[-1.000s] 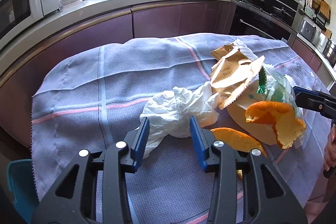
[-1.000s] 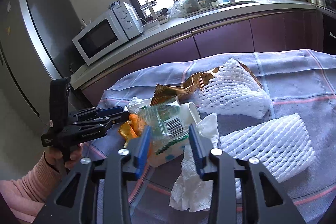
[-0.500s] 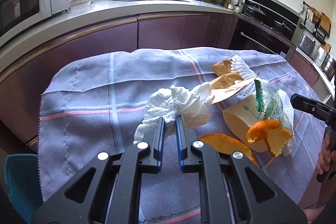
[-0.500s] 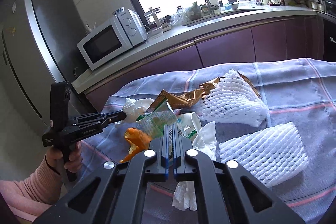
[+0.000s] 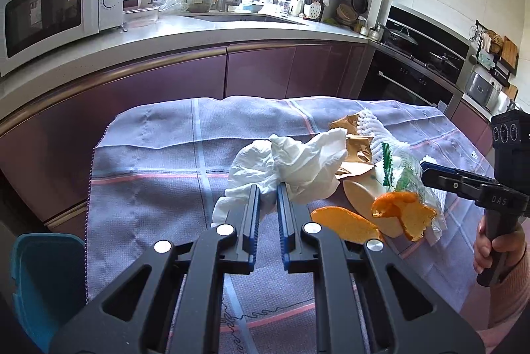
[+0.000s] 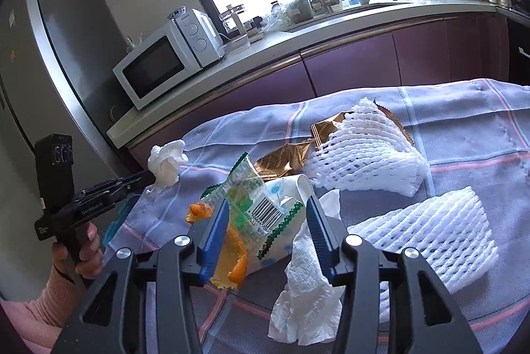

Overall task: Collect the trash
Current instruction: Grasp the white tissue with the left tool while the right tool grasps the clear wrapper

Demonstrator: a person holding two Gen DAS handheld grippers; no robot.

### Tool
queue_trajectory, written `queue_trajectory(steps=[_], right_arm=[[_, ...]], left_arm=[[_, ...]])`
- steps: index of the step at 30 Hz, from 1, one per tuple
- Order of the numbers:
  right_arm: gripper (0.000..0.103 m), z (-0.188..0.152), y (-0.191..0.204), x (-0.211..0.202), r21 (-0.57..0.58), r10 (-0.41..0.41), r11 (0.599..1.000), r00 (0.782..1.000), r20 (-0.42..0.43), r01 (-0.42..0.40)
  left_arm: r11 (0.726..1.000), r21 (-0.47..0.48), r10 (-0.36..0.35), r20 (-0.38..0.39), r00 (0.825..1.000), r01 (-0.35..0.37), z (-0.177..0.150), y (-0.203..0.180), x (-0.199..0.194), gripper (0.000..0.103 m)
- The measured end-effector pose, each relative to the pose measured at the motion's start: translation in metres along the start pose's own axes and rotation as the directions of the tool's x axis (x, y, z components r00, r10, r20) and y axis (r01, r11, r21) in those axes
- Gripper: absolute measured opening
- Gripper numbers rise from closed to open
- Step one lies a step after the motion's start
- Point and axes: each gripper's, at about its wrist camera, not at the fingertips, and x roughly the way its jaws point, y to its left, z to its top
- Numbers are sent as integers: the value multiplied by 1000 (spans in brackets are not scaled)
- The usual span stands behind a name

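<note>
My left gripper (image 5: 267, 201) is shut on a crumpled white tissue (image 5: 291, 165) and holds it above the purple checked cloth (image 5: 159, 161); it shows in the right wrist view (image 6: 167, 160) too. My right gripper (image 6: 266, 221) is open, its jaws either side of a green-and-clear plastic wrapper (image 6: 255, 198) that lies over a paper cup (image 6: 291, 188) and orange peel (image 6: 232, 267). The wrapper (image 5: 405, 178) and peel (image 5: 402, 214) also show in the left wrist view, with the right gripper (image 5: 430, 171) beside them.
Gold foil wrappers (image 6: 285, 155), two white foam fruit nets (image 6: 364, 148) (image 6: 430, 231) and a paper towel (image 6: 304, 287) lie on the cloth. A teal bin (image 5: 39, 281) stands at the table's left edge. Kitchen counters run behind.
The left gripper has lifted the tissue off the cloth and drawn back. The right gripper, shut half a second ago, has opened around the plastic wrapper.
</note>
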Motion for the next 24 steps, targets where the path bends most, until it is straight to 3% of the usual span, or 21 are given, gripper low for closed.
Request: queue_trajectory(steps=[2, 3, 5, 7, 11, 15, 19, 21, 23, 24], right_arm=[[47, 0, 1, 5, -7, 0, 1000, 1000, -9, 0], [41, -1, 2, 6, -15, -1, 1000, 1000, -10, 1], [28, -1, 2, 5, -23, 0, 1000, 1000, -11, 0], [1, 0, 3, 3, -31, 15, 999, 1000, -11, -15], [1, -1, 6, 2, -46, 5, 999, 1000, -17, -6], [6, 1, 10, -5, -45, 18, 999, 1000, -4, -19], [32, -3, 20, -7, -65, 22, 998, 1000, -22, -23], [40, -7, 21, -6, -56, 25, 998, 999, -31, -27], [42, -10, 20, -3, -49, 15, 999, 999, -44, -17], [49, -12, 19, -1, -40, 4, 999, 999, -54, -6]], left_arm=[[1000, -6, -3, 0, 1000, 3, -2, 2, -3, 11], [1000, -8, -3, 1, 1000, 3, -3, 3, -3, 11], [1000, -10, -2, 0, 1000, 2, -5, 4, -4, 11], [1000, -13, -4, 0, 1000, 4, -6, 5, -6, 11], [1000, -22, -9, 7, 1000, 9, -8, 7, -9, 11], [1000, -29, -11, 18, 1000, 12, -11, 10, -16, 11], [999, -36, -15, 29, 999, 16, -14, 14, -23, 11], [999, -38, -18, 32, 999, 19, -15, 16, -26, 11], [999, -40, -17, 33, 999, 19, -17, 18, -28, 11], [999, -39, -19, 33, 999, 20, -17, 18, -28, 11]])
